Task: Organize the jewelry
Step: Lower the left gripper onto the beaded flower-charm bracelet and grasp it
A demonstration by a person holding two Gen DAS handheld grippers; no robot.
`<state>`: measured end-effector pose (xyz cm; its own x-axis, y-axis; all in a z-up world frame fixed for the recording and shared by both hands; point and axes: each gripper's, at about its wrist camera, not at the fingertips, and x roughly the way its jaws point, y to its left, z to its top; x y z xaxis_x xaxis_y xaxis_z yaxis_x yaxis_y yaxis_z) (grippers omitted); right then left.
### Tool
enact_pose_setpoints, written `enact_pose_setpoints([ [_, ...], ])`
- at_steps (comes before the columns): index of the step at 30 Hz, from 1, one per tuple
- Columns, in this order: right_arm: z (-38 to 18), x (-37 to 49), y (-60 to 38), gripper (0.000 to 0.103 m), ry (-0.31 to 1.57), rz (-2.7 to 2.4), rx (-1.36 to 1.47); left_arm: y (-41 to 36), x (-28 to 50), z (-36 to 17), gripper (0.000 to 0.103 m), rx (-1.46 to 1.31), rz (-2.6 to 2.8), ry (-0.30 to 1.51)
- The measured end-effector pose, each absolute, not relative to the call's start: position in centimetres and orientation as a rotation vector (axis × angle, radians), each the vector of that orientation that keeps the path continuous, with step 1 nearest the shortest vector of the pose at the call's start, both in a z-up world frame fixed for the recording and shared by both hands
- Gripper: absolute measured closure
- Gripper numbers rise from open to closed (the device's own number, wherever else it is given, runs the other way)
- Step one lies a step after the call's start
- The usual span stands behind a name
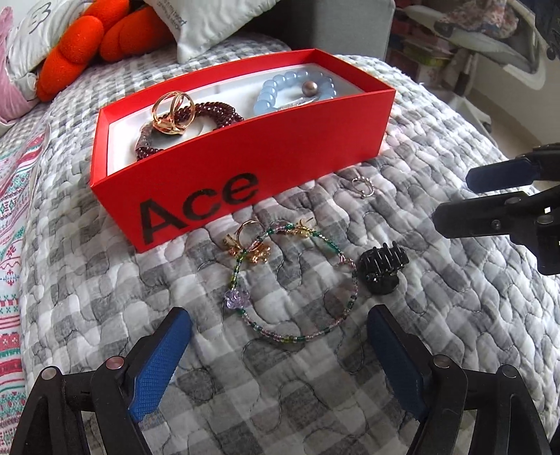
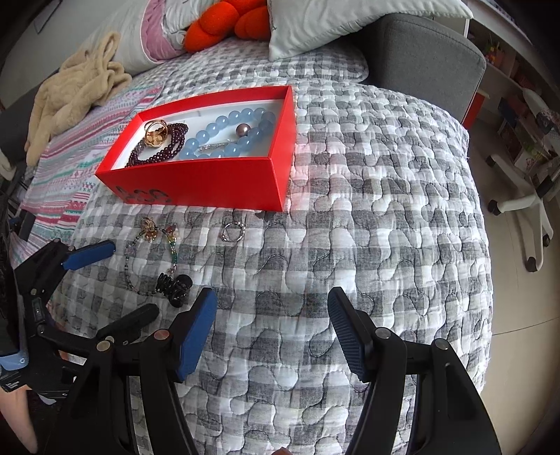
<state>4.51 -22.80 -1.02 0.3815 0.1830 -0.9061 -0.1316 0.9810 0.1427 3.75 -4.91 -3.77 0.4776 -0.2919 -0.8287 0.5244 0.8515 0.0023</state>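
Loose jewelry lay on the grey-and-white checked quilted bedspread (image 1: pixel 437 115) of a bed, on the near side of the open red cardboard box (image 1: pixel 266 157).

The thin loop bracelet of green, purple and clear seed beads with a lilac flower charm (image 1: pixel 297 280) lay flat, directly ahead of the left gripper (image 1: pixel 280 327) and just beyond its tips. Its loop ran slightly longer from near to far, toward the box. The jaws stood released, spread wider than the loop.

The right gripper (image 2: pixel 271 315) hung released over bare quilt, well right of the pieces, so the left was judged the nearer to reach.

Touching the bracelet's far edge was a gold-toned ornate ring (image 1: pixel 250 241); a black plastic claw hair clip (image 1: pixel 383 267) lay just right of it, and a small silver ring (image 1: pixel 362 187) farther off, near the box.

Inside the box lay a dark red bead bracelet (image 1: pixel 210 113), a gold ring (image 1: pixel 173 112) and a pale blue round-bead bracelet (image 1: pixel 280 89).

The box's near wall read "Ace" in black. Writing on a white pillow (image 1: pixel 210 21) was too small to read.
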Motion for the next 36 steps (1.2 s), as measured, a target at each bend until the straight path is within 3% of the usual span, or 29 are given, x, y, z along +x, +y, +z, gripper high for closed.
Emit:
enact_pose_setpoints([
  [5,-1.0,4.5,-23.6,0.034,1.165,0.199,0.065,-5.2,4.1,-3.7,0.029,0.282,-0.511,0.936],
  [7,-0.9,4.5,-23.8,0.034,1.164,0.198,0.064,-5.4,4.1,-3.6,0.040,0.288,-0.513,0.931],
  [12,-1.2,4.5,-24.2,0.034,1.173,0.190,0.059,-5.3,4.1,-3.4,0.048,0.286,-0.513,0.927],
  [21,-1.0,5.0,-23.5,0.034,1.168,0.189,0.055,-4.3,3.6,-2.7,0.051,0.273,-0.503,0.919],
  [23,-1.1,5.1,-23.1,0.034,1.171,0.191,0.051,-3.8,3.4,-2.4,0.055,0.265,-0.500,0.917],
  [25,-1.1,5.2,-22.6,0.034,1.173,0.198,0.053,-3.2,3.2,-2.2,0.066,0.256,-0.495,0.920],
  [36,-1.5,6.1,-20.5,0.034,1.187,0.231,0.087,-1.1,4.2,-2.0,0.066,0.137,-0.495,0.963],
])
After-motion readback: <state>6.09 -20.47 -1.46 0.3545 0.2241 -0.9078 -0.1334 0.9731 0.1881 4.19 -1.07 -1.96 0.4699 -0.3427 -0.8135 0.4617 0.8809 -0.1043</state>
